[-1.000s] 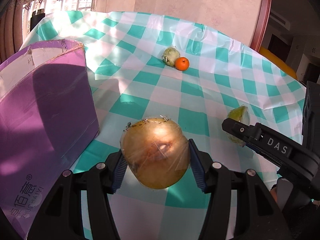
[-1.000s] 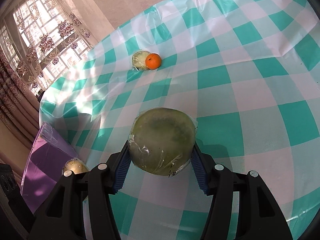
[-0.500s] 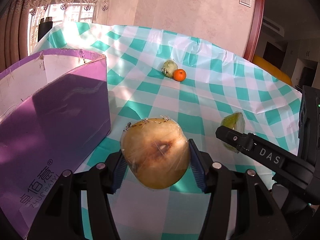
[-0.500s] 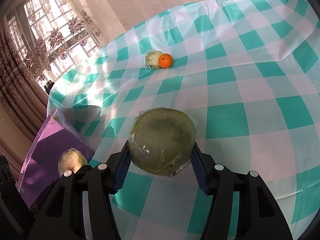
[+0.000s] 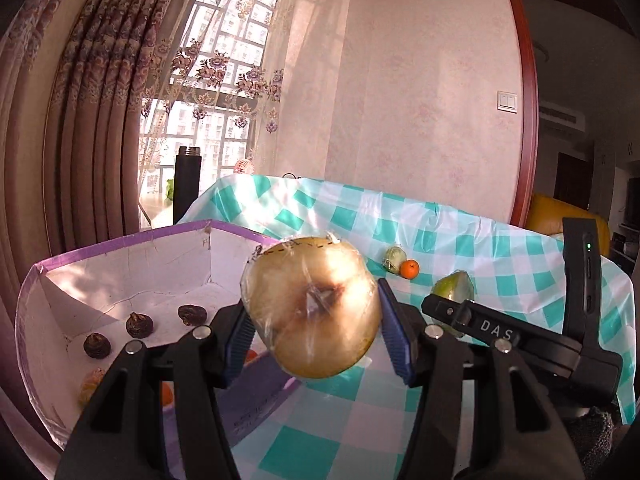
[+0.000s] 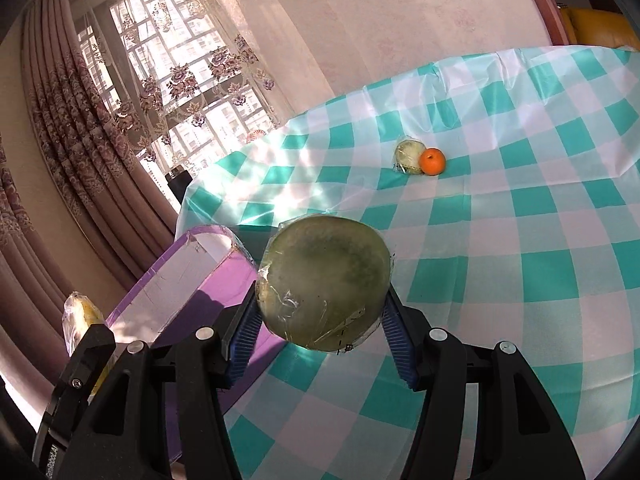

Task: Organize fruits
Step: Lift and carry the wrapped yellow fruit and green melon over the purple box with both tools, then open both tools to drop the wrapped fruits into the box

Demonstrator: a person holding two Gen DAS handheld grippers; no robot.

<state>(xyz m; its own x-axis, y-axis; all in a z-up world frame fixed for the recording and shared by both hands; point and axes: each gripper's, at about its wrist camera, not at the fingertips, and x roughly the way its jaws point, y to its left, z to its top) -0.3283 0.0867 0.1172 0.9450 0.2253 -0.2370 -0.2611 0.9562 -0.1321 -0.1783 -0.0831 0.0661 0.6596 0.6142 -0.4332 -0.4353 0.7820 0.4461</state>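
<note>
My left gripper (image 5: 314, 336) is shut on a plastic-wrapped yellow-brown fruit (image 5: 312, 306), held above the near rim of the purple box (image 5: 120, 240). My right gripper (image 6: 320, 332) is shut on a plastic-wrapped green fruit (image 6: 324, 280), held above the checked tablecloth (image 6: 520, 240) just right of the purple box (image 6: 188, 276). The right gripper and its green fruit (image 5: 454, 290) show at the right of the left wrist view. A small orange (image 6: 432, 161) and a wrapped pale fruit (image 6: 408, 152) lie together farther back on the table.
The box holds three dark round fruits (image 5: 136, 325), and something orange low at its near side. A black cylinder (image 5: 186, 184) stands by the window behind the table. Curtains hang at the left. A yellow seat (image 5: 560, 216) is past the table's right end.
Both grippers have risen and tilted up with their fruits. The left one has moved over the box's rim, so the box's inside now shows. The right one has moved closer to the box.
</note>
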